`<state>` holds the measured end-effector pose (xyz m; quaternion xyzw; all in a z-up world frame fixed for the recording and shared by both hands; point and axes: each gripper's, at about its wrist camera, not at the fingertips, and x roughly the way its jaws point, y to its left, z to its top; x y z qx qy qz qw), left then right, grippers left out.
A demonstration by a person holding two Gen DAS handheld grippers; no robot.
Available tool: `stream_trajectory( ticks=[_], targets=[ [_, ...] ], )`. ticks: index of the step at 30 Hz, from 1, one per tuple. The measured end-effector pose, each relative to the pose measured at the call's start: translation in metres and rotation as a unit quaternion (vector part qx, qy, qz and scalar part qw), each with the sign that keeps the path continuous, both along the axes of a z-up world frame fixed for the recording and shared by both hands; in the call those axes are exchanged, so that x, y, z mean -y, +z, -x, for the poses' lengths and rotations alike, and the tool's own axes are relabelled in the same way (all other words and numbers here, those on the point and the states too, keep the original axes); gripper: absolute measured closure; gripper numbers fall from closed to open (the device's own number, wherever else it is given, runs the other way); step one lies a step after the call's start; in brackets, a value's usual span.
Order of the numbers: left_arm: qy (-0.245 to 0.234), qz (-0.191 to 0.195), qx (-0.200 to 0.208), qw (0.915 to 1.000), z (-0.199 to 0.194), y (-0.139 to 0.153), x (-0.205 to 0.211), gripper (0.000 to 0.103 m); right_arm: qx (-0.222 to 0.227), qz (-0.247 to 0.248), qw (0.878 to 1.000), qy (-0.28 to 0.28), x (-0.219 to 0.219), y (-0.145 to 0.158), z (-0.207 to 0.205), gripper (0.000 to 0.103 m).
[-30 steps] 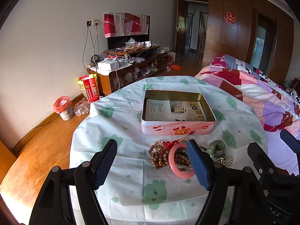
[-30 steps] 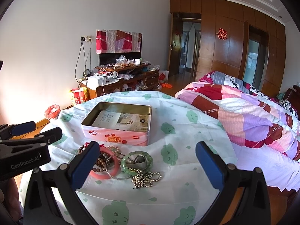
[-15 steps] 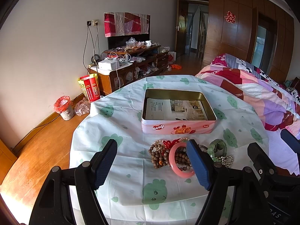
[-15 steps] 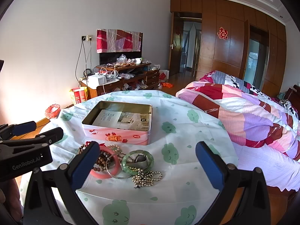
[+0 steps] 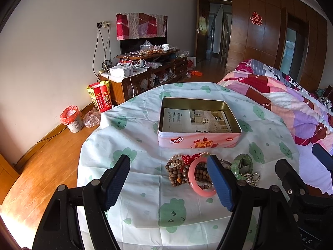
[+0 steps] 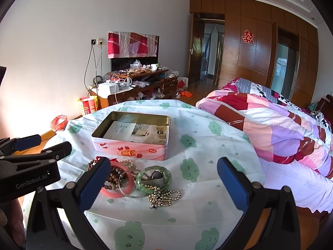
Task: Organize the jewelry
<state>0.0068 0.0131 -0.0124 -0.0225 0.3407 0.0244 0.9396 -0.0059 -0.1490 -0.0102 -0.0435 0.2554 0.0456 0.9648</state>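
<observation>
A heap of jewelry lies on the table in front of an open pink tin [image 5: 197, 143] [image 6: 133, 150] lined with printed paper. In the heap are brown bead strings [image 5: 173, 171] [image 6: 113, 176], a pink bangle [image 5: 192, 175] [image 6: 130, 184], a green bangle [image 5: 242, 164] [image 6: 154, 179] and a silvery bead chain [image 5: 252, 178] [image 6: 163, 196]. My left gripper [image 5: 169, 181] hovers open just before the heap, its right finger hiding part of it. My right gripper [image 6: 163, 184] is open too, straddling the heap from nearer the camera. Neither holds anything.
The round table [image 5: 129, 166] [image 6: 204, 152] wears a white cloth with green cloud prints. A quilted bed [image 5: 291, 106] [image 6: 281, 129] borders it on the right. A cluttered wooden cabinet [image 5: 145, 73], a red bag [image 5: 100, 98] and a small bin [image 5: 71, 119] stand by the far wall.
Both grippers have crept slightly closer to the jewelry heap and the tin. Both stay open and nothing on the table has moved.
</observation>
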Motion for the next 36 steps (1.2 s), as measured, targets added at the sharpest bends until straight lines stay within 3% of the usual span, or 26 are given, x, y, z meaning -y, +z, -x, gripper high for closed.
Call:
stream_trajectory(
  ticks=[23, 25, 30, 36],
  targets=[
    [-0.004, -0.003, -0.024, 0.9997, -0.009, -0.015, 0.000, 0.027, -0.011, -0.001, 1.000, 0.005, -0.009, -0.012, 0.002, 0.000],
    [0.009, -0.017, -0.029, 0.9994, -0.016, -0.021, -0.006, 0.027, -0.013, 0.000, 1.000, 0.005, -0.010, -0.015, 0.002, 0.000],
    [0.036, -0.010, -0.052, 0.9979, -0.035, -0.039, -0.029, 0.027, -0.027, -0.001, 1.000, -0.005, 0.005, -0.023, -0.012, 0.000],
    [0.032, 0.006, -0.076, 0.9966, -0.045, -0.060, -0.035, 0.027, -0.059, -0.007, 0.998, -0.014, 0.018, -0.046, -0.025, 0.000]
  ],
)
